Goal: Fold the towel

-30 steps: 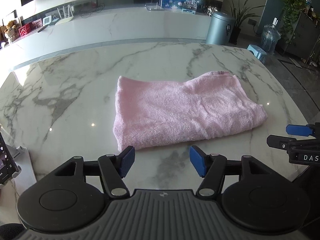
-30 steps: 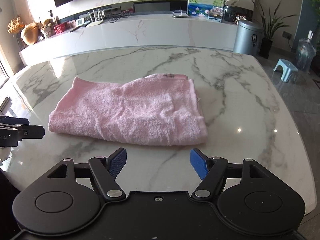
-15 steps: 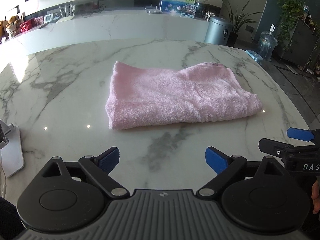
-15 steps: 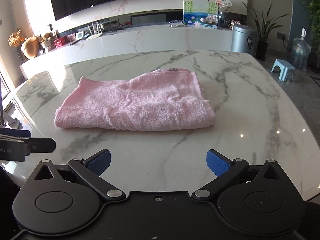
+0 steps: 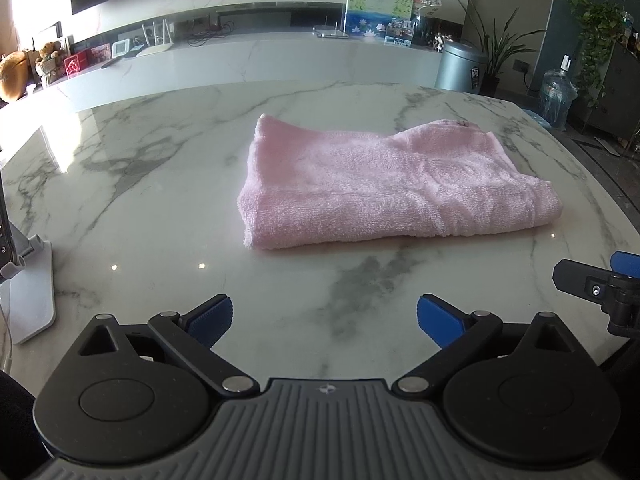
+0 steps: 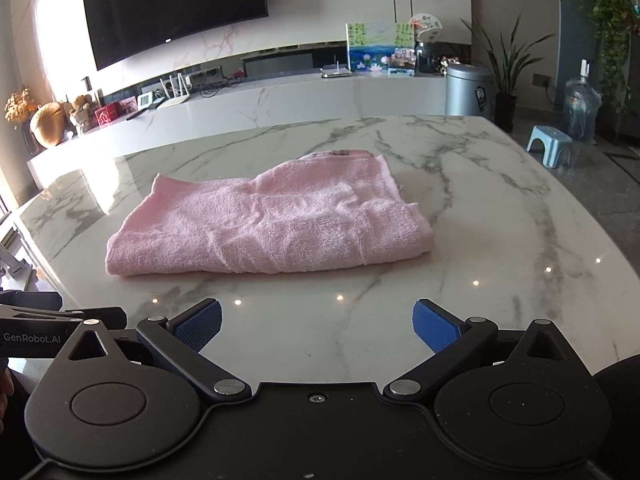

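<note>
A pink towel [image 5: 384, 184] lies folded in layers on the marble table [image 5: 160, 208], its folded edge toward me; it also shows in the right wrist view [image 6: 272, 224]. My left gripper [image 5: 325, 319] is open and empty, held back from the towel near the table's front edge. My right gripper [image 6: 316, 326] is open and empty, also back from the towel. The right gripper's fingertips [image 5: 580, 280] show at the right edge of the left wrist view. The left gripper's body [image 6: 40, 332] shows at the left edge of the right wrist view.
A white phone stand [image 5: 28, 292] sits at the table's left front. Beyond the table are a marble counter [image 6: 280, 96], a grey bin [image 6: 468, 90], a blue stool [image 6: 548, 146], a water jug [image 6: 582, 108] and plants.
Both grippers have pulled back from the towel and risen, and their jaws have opened wider. The towel has not moved.
</note>
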{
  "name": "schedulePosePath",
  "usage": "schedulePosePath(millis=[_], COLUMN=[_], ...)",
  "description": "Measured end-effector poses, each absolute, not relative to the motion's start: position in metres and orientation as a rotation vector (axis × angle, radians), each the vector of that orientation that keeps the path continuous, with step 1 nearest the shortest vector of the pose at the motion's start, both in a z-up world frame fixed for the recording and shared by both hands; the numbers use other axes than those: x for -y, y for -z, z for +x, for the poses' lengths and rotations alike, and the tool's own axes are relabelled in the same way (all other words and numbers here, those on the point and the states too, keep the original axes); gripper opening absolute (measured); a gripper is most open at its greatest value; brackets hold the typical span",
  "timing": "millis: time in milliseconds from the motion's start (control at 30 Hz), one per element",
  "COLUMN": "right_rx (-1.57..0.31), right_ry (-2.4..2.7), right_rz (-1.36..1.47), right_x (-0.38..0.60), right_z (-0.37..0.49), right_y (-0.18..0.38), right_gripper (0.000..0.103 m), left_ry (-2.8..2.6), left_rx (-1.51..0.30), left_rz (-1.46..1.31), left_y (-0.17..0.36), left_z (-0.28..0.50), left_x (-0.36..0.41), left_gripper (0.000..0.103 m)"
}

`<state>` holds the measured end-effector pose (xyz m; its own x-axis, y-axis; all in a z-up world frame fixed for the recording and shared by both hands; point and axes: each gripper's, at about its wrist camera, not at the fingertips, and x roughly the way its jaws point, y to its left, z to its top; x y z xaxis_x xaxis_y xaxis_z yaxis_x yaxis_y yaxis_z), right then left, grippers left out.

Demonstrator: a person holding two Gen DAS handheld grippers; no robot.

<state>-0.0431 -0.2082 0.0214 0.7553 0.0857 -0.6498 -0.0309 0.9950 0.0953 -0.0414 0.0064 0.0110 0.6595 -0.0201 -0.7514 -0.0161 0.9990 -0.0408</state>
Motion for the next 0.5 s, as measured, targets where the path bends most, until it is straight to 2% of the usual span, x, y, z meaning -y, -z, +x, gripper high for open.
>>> schedulePosePath(millis=[167,333,500], right_rx=[-0.748,-0.743,-0.747], right_ry=[-0.057,-0.051,-0.035], right_rz=[0.062,0.064,0.048], right_x=[0.203,0.203,0.202], right_z=[-0.041,-0.043,-0.042], right_y=[-0.014,-0.013,-0.009], right_gripper=[0.102,0.102,0.102], left_ry=[-0.07,-0.018,0.008], left_rx=[-0.851,-0.871,-0.884], left_rz=[0.015,-0.075,-0.041], left_y=[-0.004,0.001,0.005], left_z=[-0.043,-0.042,-0.042], left_x=[-0.002,-0.007,-0.001], left_gripper=[0.1,0.1,0.1])
